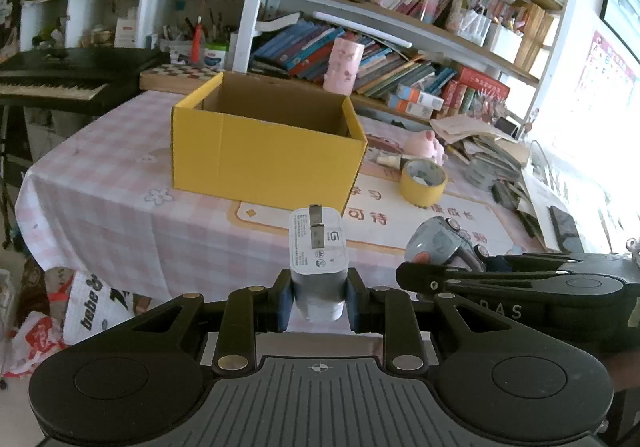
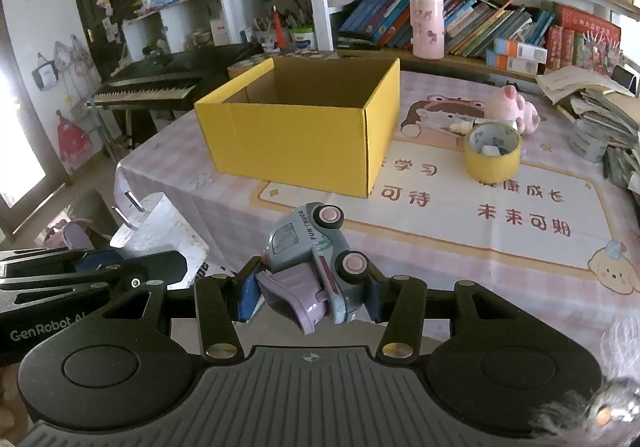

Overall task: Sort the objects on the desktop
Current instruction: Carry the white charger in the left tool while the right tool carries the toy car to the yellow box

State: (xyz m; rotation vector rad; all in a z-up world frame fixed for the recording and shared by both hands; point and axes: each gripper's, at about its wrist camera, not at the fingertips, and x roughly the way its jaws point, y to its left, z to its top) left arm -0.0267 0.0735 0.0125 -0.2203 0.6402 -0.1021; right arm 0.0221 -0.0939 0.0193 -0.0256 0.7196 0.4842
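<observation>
the left hand-held gripper (image 1: 319, 301) pinched a charger (image 1: 318, 247); the right hand-held gripper (image 2: 310, 289) pinched a toy truck (image 2: 320, 259). both hung above the counter (image 2: 460, 247), near the yellow box (image 2: 304, 131).

A white rectangular plastic charger plug (image 1: 317, 247) stands upright off the table, its two metal prongs pointing up. To its right, a small grey-blue toy truck with pink wheels and a purple tipper (image 2: 316, 259) lies tilted on its side. Beyond them an open yellow cardboard box (image 2: 304, 127) rests on the table; a yellow tape roll (image 2: 493, 157) lies flat at its right.
</observation>
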